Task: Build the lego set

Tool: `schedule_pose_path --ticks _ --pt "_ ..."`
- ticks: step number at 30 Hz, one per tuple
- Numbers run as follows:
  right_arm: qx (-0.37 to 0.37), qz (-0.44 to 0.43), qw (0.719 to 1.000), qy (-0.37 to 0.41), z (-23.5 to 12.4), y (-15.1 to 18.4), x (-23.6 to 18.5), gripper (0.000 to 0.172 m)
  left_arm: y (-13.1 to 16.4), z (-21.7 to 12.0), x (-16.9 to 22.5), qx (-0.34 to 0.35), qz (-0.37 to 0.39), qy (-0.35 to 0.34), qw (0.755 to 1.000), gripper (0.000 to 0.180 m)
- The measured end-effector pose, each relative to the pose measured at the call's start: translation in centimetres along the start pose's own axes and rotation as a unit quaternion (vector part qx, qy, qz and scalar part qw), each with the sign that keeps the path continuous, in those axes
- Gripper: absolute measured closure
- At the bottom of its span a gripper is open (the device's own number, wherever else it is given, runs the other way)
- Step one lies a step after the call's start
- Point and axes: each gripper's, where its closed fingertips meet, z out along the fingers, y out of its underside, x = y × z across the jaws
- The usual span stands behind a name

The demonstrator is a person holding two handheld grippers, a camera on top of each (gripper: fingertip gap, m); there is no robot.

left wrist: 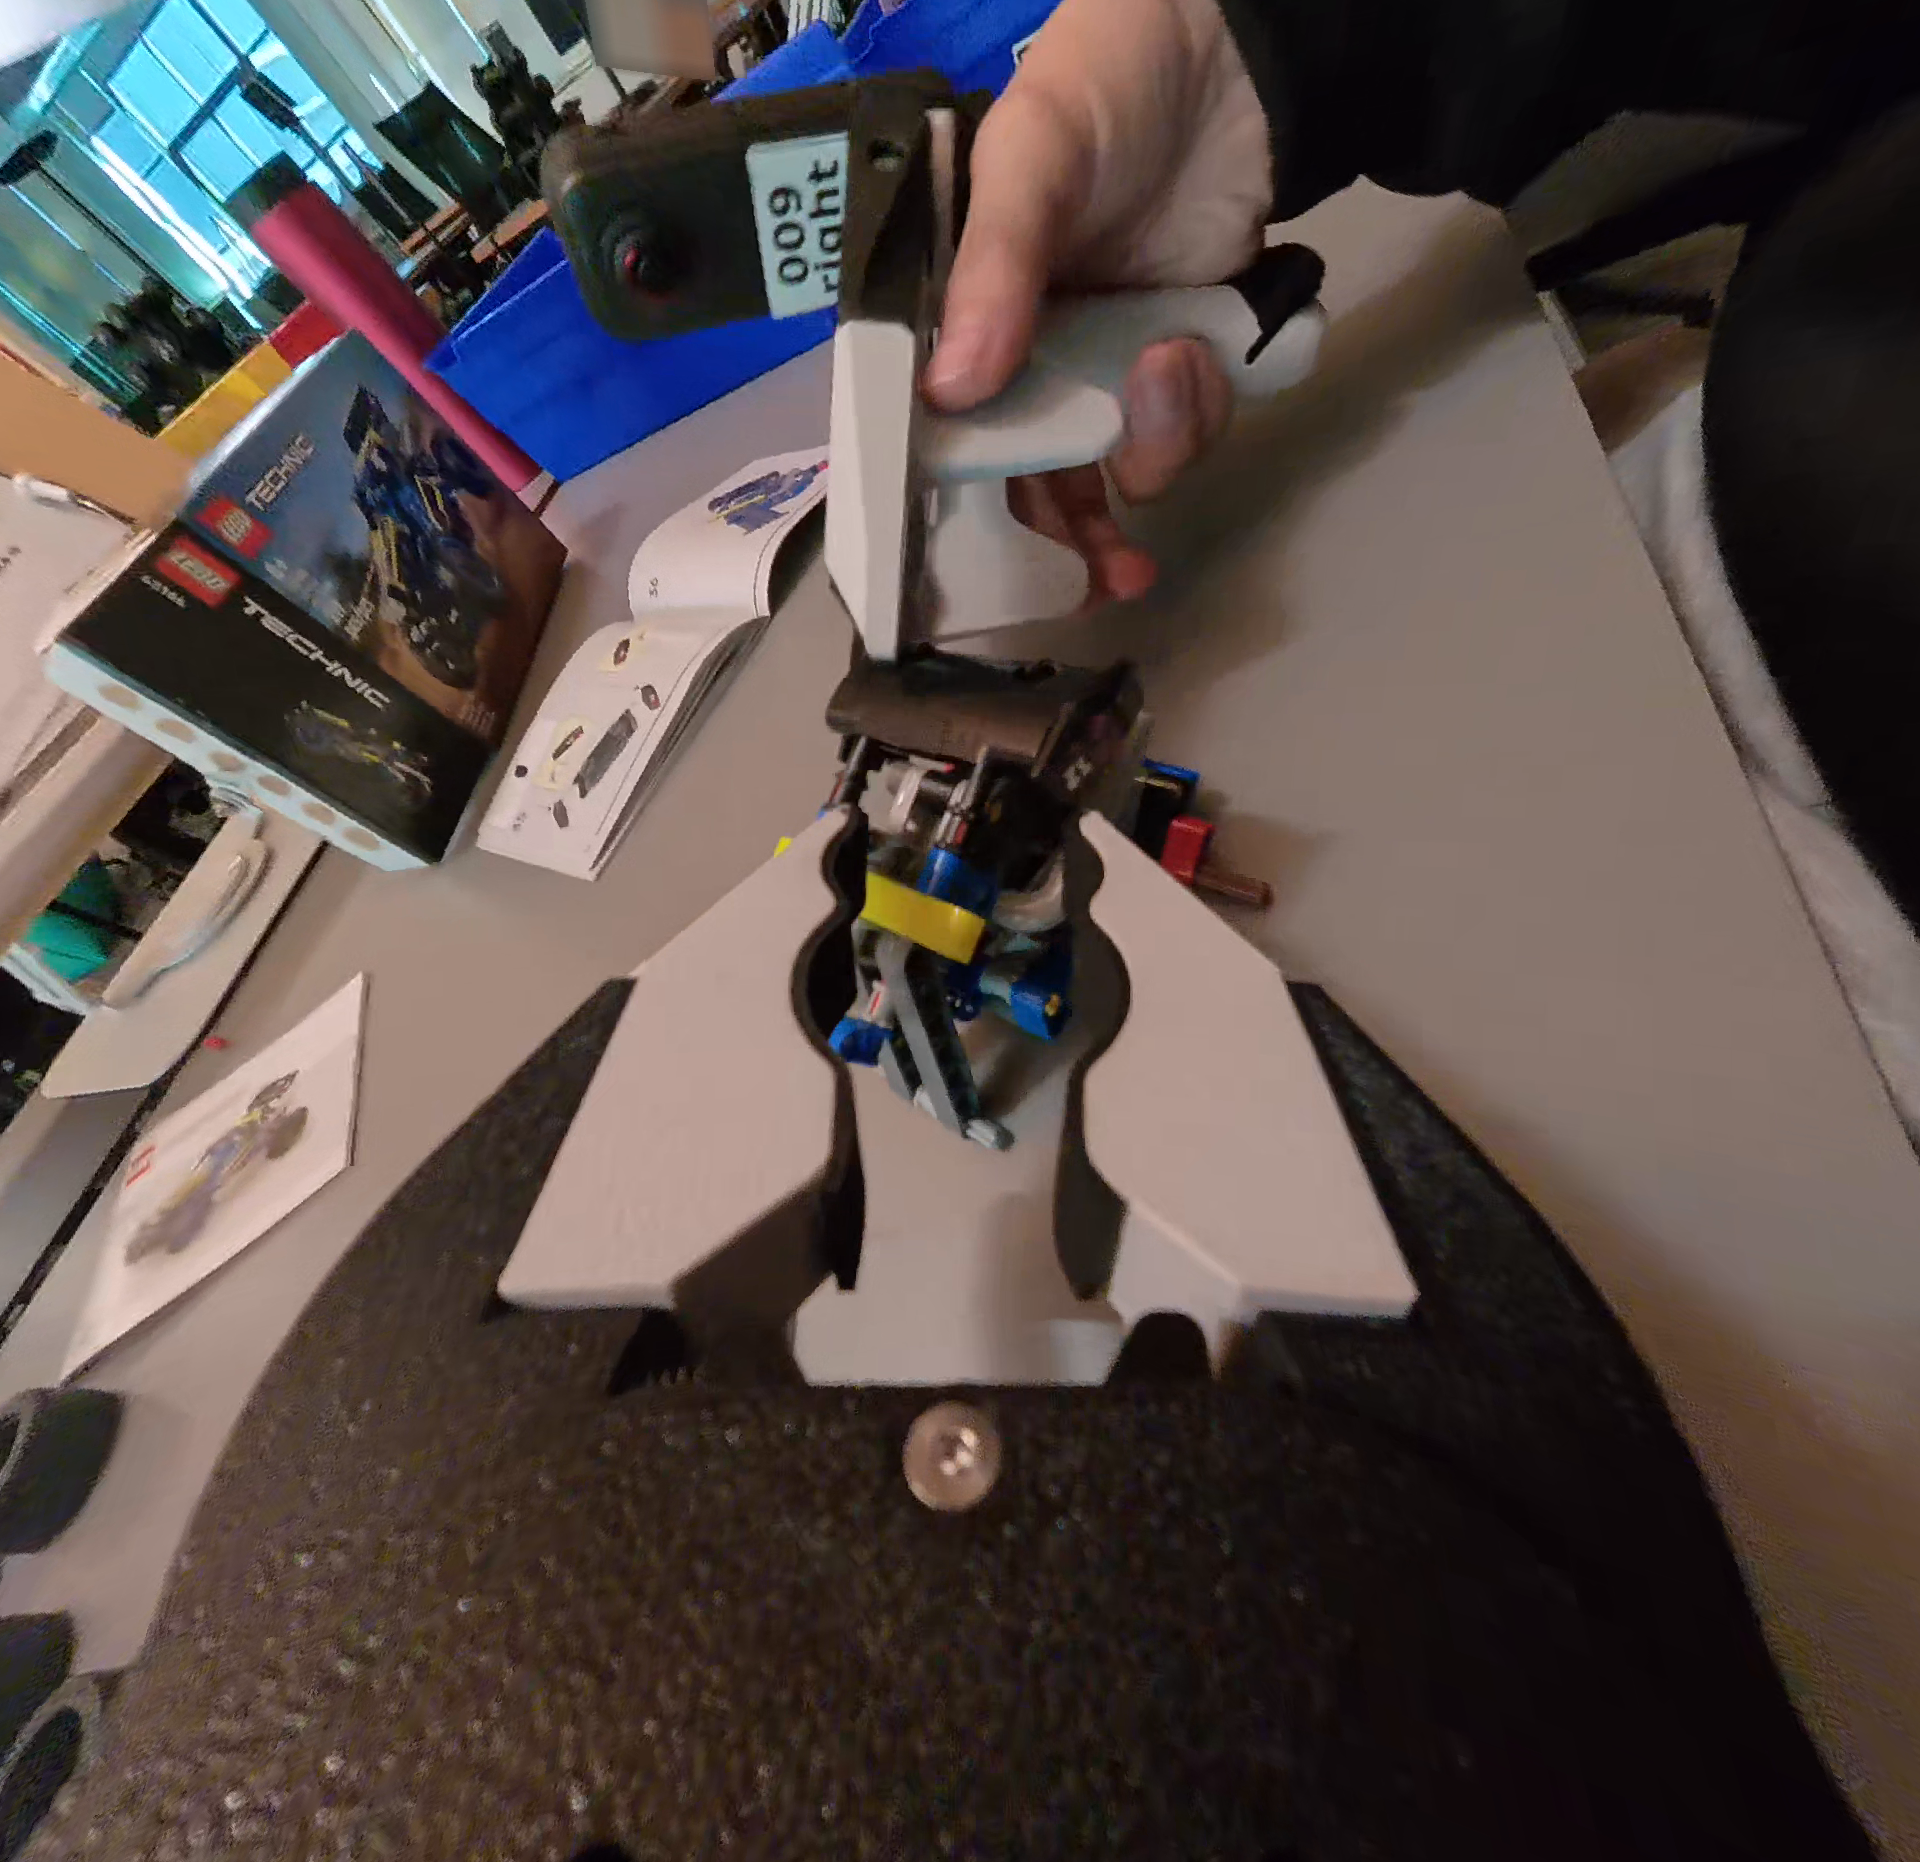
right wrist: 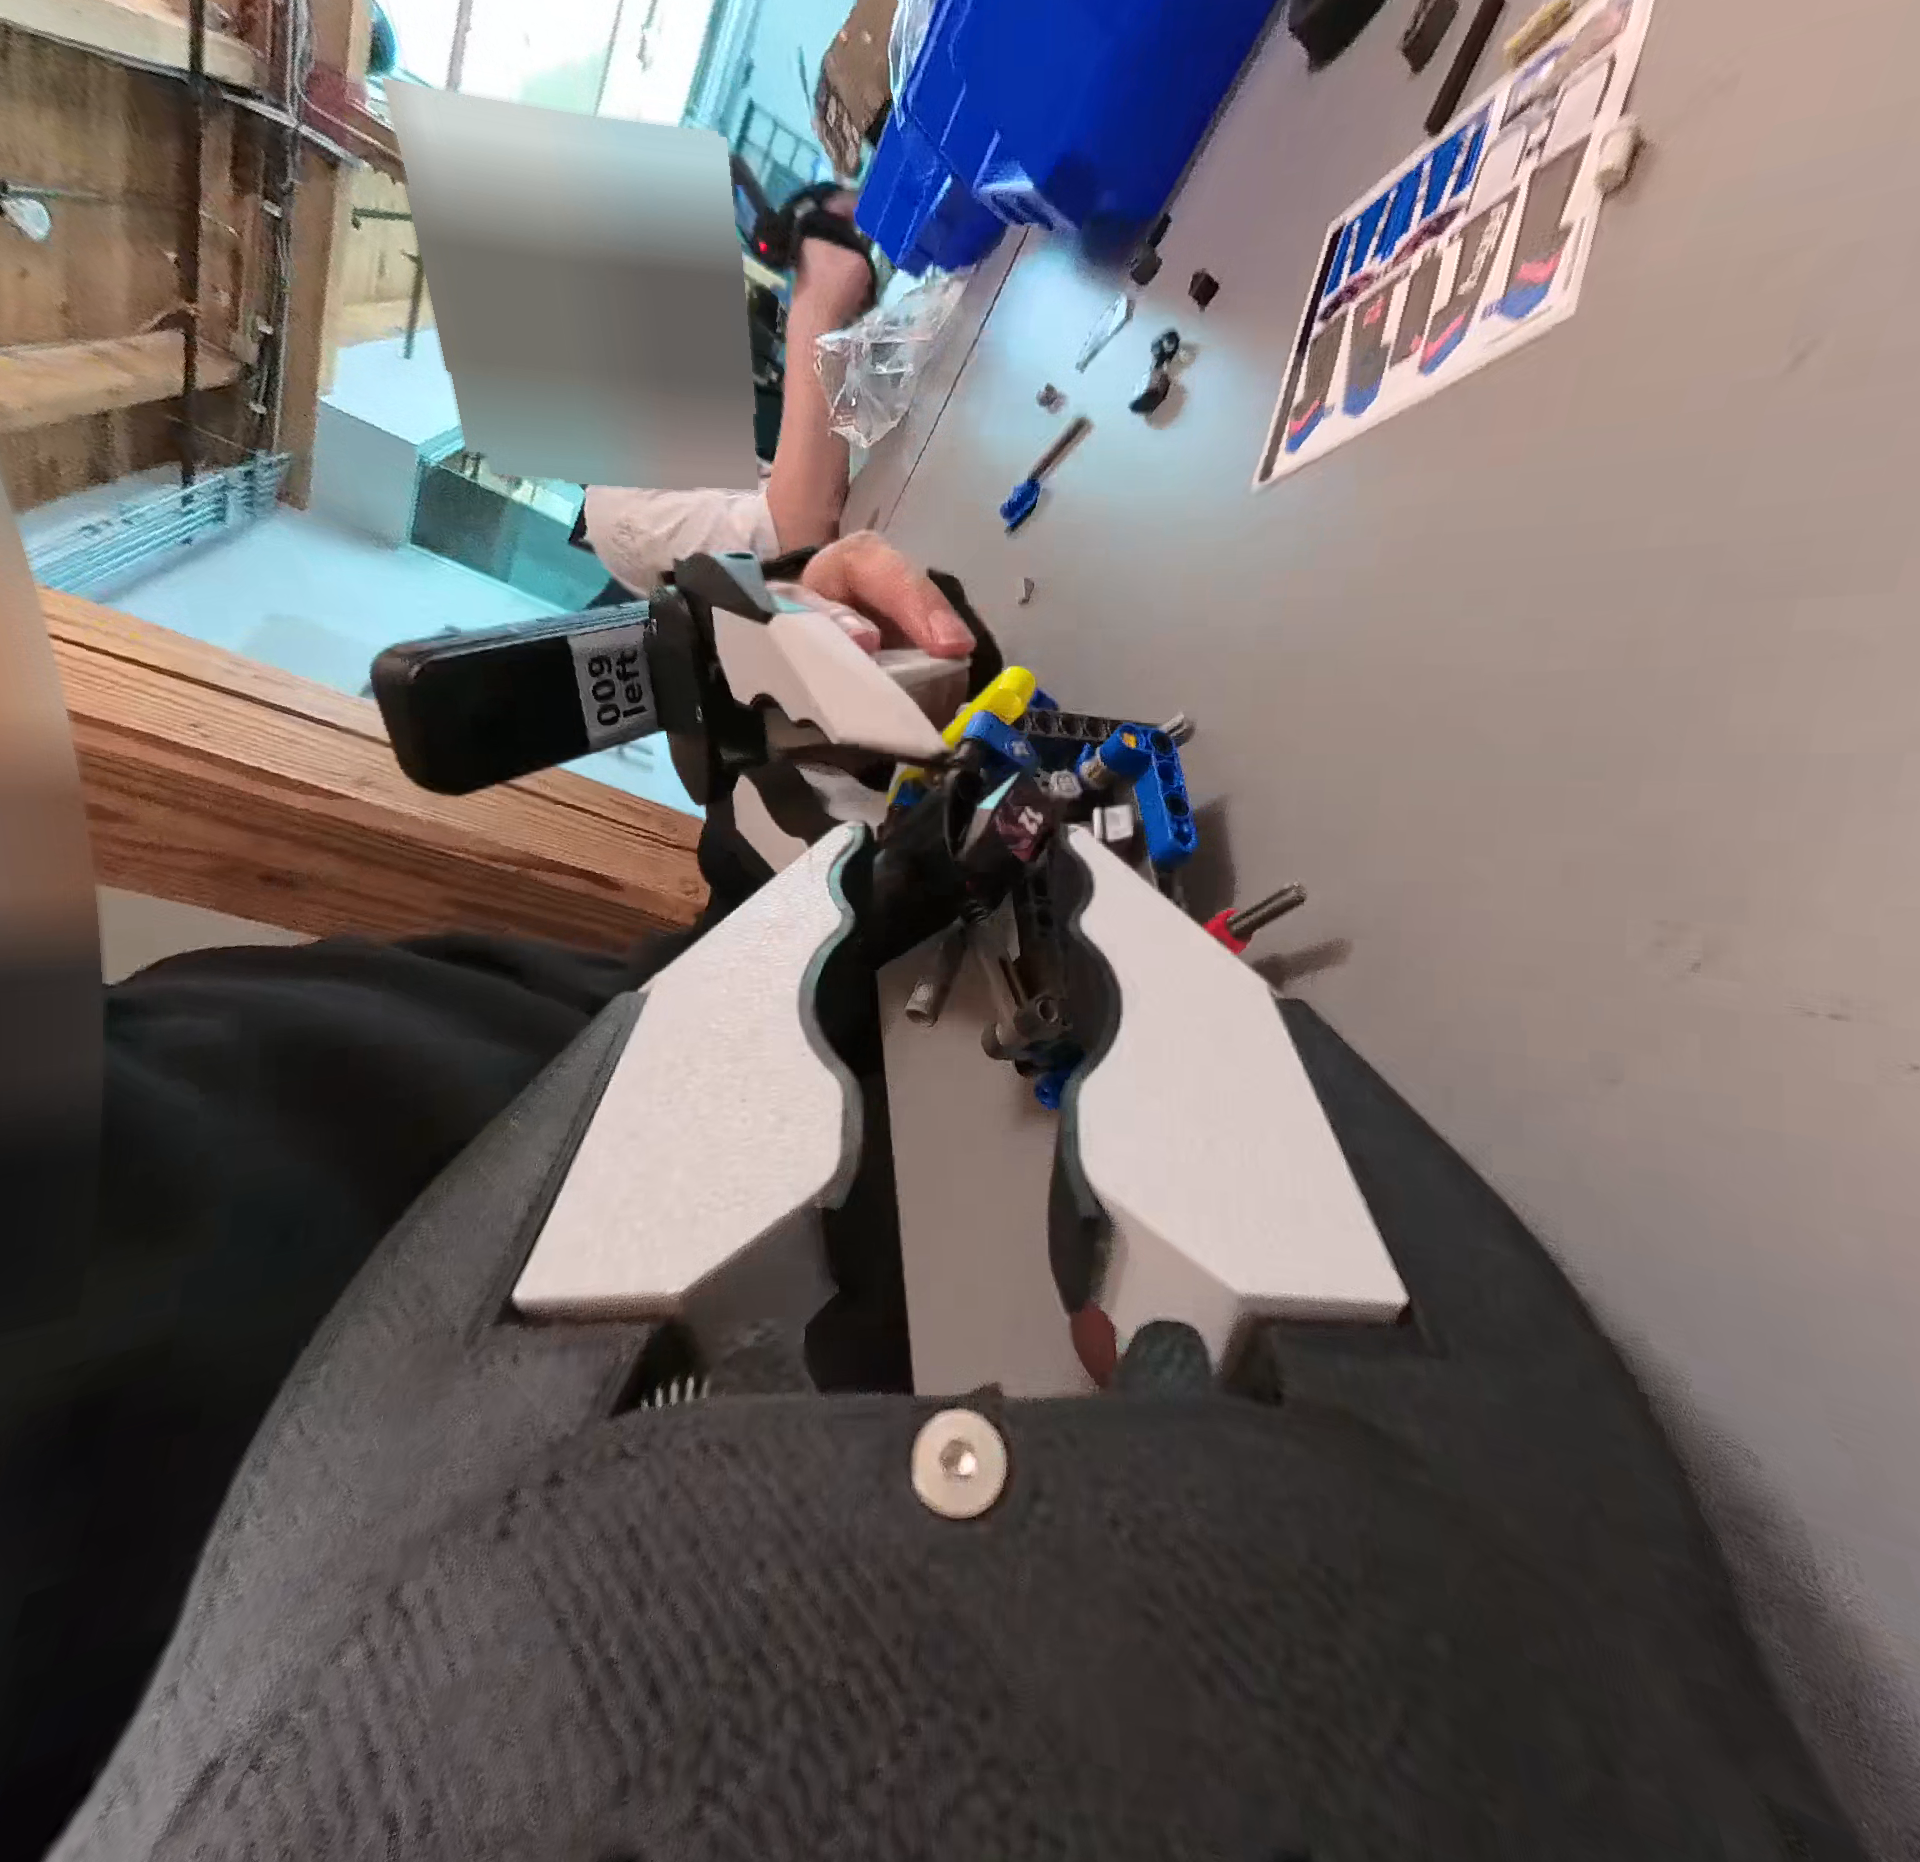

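Both grippers clamped on one brick model, held just over the grey table.

Left gripper [left wrist: 961, 939] grips the model [left wrist: 935, 939] at its blue-and-yellow end; right gripper [right wrist: 966, 919] grips the black end from above. Beyond, near the table's back edge: loose red and blue parts [left wrist: 1184, 825], open booklet [left wrist: 644, 669], set box [left wrist: 312, 607], blue bin [left wrist: 644, 358]. Judgement: hold both grips steady and avoid twisting the joints apart.

Black wheels [left wrist: 42, 1469] cut by frame edge, model's underside hidden.
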Motion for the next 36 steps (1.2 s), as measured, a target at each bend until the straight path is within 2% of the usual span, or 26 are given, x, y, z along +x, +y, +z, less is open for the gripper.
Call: schedule_pose_path --ticks 2,6,7,10,20,26,30,33,34,35,36 --pt "-0.027 0.019 0.999 -0.011 0.3 0.5 0.1 0.147 0.0 0.0 0.1 0.001 0.005 0.002 1.000 0.146" --pt "-0.036 0.052 0.997 -0.049 0.4 0.4 -0.3 0.143 -0.1 -0.1 0.3 0.013 0.013 0.005 1.000 0.148" --pt "-0.031 0.057 0.996 -0.054 0.4 0.2 -0.3 0.146 -0.3 -0.1 0.1 0.017 0.013 -0.002 1.000 0.158" --pt "-0.031 0.066 0.995 -0.063 0.7 0.4 -0.4 0.150 -0.4 -0.3 0.2 0.022 0.017 0.001 1.000 0.160" --pt "-0.007 0.067 0.995 -0.067 1.0 -0.3 -0.4 0.153 -0.3 -0.3 0.0 0.015 0.034 -0.013 0.999 0.160" --pt "0.010 0.014 0.996 -0.085 0.9 -0.5 -1.2 0.159 -0.4 -0.2 0.0 0.031 -0.008 0.000 0.999 0.159" --pt "0.012 0.025 0.996 -0.088 0.7 -0.6 -0.7 0.159 -0.4 -0.1 0.0 0.027 -0.009 -0.003 1.000 0.159" --pt "0.009 -0.003 0.999 -0.042 0.4 -0.6 -0.1 0.139 -0.4 -0.1 -0.1 0.025 -0.013 -0.004 1.000 0.159" --pt "-0.001 -0.033 0.999 -0.021 0.1 -0.4 0.0 0.138 -0.4 -0.1 -0.1 0.023 -0.017 -0.005 1.000 0.159" --pt "-0.009 -0.084 0.996 0.009 -0.2 -0.2 0.1 0.131 -0.4 0.0 -0.2 0.021 -0.022 -0.006 1.000 0.159" --pt "-0.016 -0.144 0.988 0.047 -0.6 -0.1 0.2 0.110 -0.5 0.1 -0.1 0.020 -0.028 -0.004 0.999 0.159"
